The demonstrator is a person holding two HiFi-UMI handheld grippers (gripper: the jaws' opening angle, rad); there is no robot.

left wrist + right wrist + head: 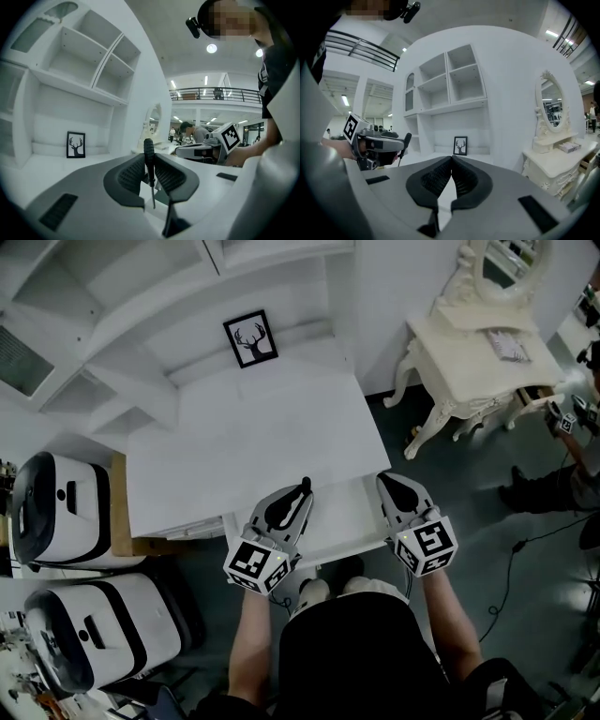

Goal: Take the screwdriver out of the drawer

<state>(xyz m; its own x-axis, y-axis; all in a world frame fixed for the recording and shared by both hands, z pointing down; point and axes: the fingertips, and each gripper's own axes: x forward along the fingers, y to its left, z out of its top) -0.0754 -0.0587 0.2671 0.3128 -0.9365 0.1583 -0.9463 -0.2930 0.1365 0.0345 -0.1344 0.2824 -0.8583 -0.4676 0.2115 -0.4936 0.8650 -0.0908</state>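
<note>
A screwdriver (149, 161) with a black ribbed handle stands upright between my left gripper's (149, 155) pads, handle up and thin metal shaft pointing down. My left gripper (302, 491) is shut on it, held above the front of the white desk (253, 427). In the head view the handle of the screwdriver (305, 487) sticks out past the fingertips. Below both grippers the white drawer (352, 538) stands pulled out. My right gripper (386, 482) hovers beside the left one, shut, with nothing between its pads (440, 176). The right gripper view shows the left gripper (377, 145) with the screwdriver (407, 139).
A framed deer picture (250, 338) leans at the back of the desk under white shelves (122, 296). A cream vanity table with a mirror (478, 343) stands to the right. Two white and black machines (56, 507) sit at the left. Another person (562, 474) is at the far right.
</note>
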